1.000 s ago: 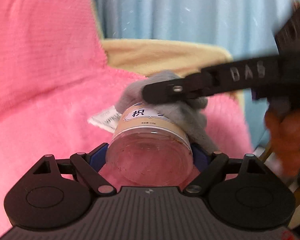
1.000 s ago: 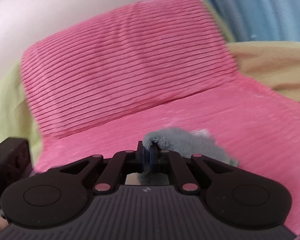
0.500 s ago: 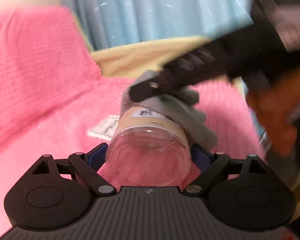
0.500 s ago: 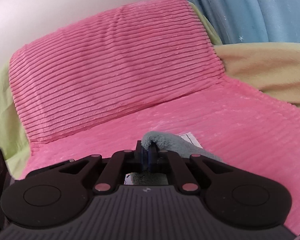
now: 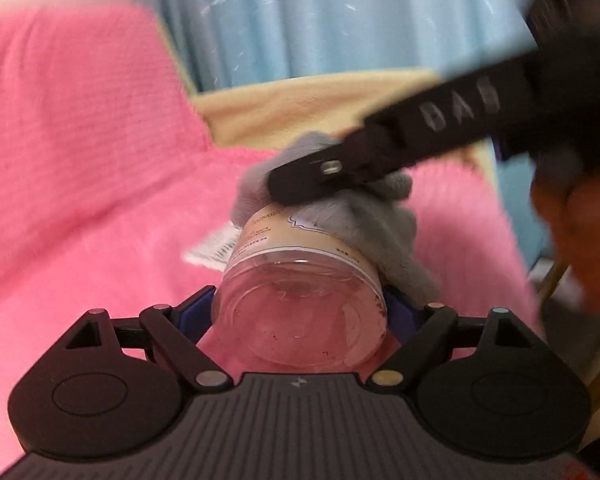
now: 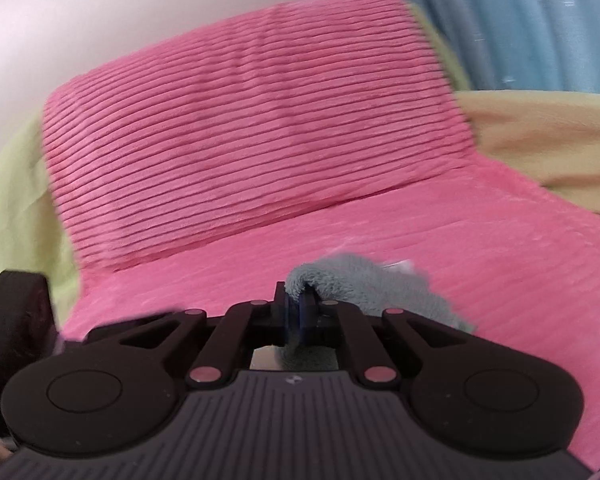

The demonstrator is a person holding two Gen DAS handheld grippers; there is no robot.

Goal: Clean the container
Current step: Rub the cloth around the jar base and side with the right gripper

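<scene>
- Left wrist view: the left gripper (image 5: 300,312) clamps a clear plastic jar (image 5: 300,316) between its blue-padded fingers (image 5: 196,308), the jar lying on its side with its transparent base toward the camera and dark specks clinging to the inside.
- A beige paper label (image 5: 284,232) wraps the jar's body; its print is too blurred to read.
- The right gripper (image 5: 300,184) comes in from the upper right as a black bar marked "DAS", pressing a grey cloth (image 5: 376,232) onto the top and right side of the jar.
- A hand (image 5: 580,224) shows at the right edge, blurred.
- Beneath the jar lies a pink ribbed blanket (image 5: 80,200), with a white tag (image 5: 216,248) just left of the jar; a cream cushion (image 5: 292,108) and blue curtain (image 5: 320,20) sit behind.
- Right wrist view: the right gripper (image 6: 300,312) has its fingers drawn narrow, pinching a fold of the grey cloth (image 6: 360,284), which drapes away to the right over the blanket.
- A pink ribbed pillow (image 6: 252,128) leans ahead against a pale wall (image 6: 140,8), with what seems to be a green sheet (image 6: 16,200) at the left.
</scene>
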